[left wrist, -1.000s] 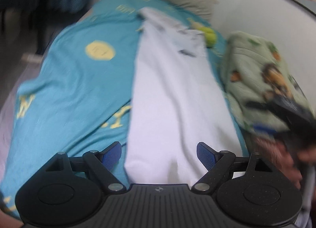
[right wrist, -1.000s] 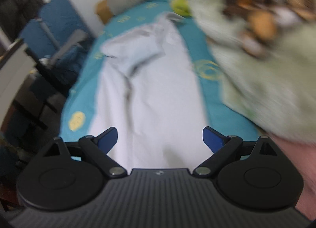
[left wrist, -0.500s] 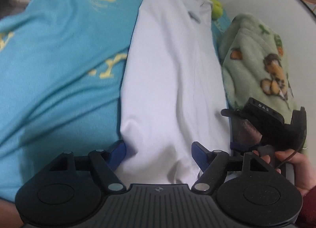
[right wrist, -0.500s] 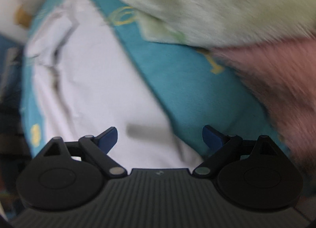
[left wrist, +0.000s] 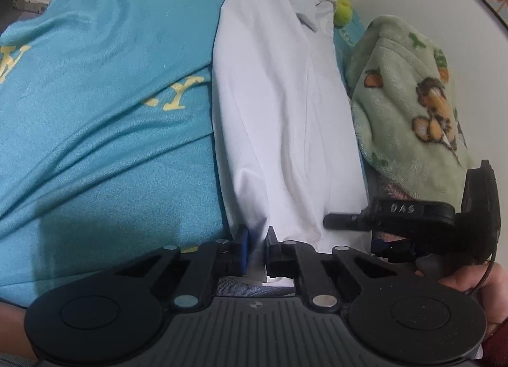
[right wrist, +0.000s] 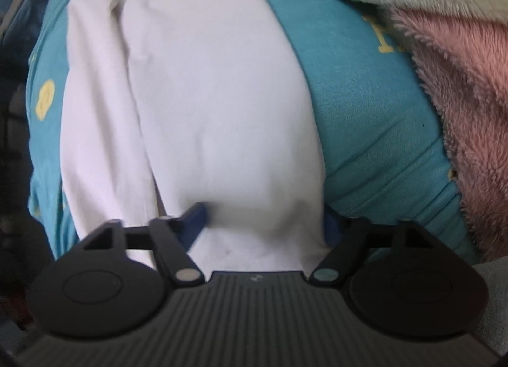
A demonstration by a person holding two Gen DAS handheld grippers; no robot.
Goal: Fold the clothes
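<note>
The white shirt lay lengthwise on the bed, beside the green blanket. The left claw had pinched shut on its near hem; the right claw straddled that hem half open, gripping nothing yet. Judging by this, the lengthwise fold was starting: the right claw needed to close, then both lift together.
</note>
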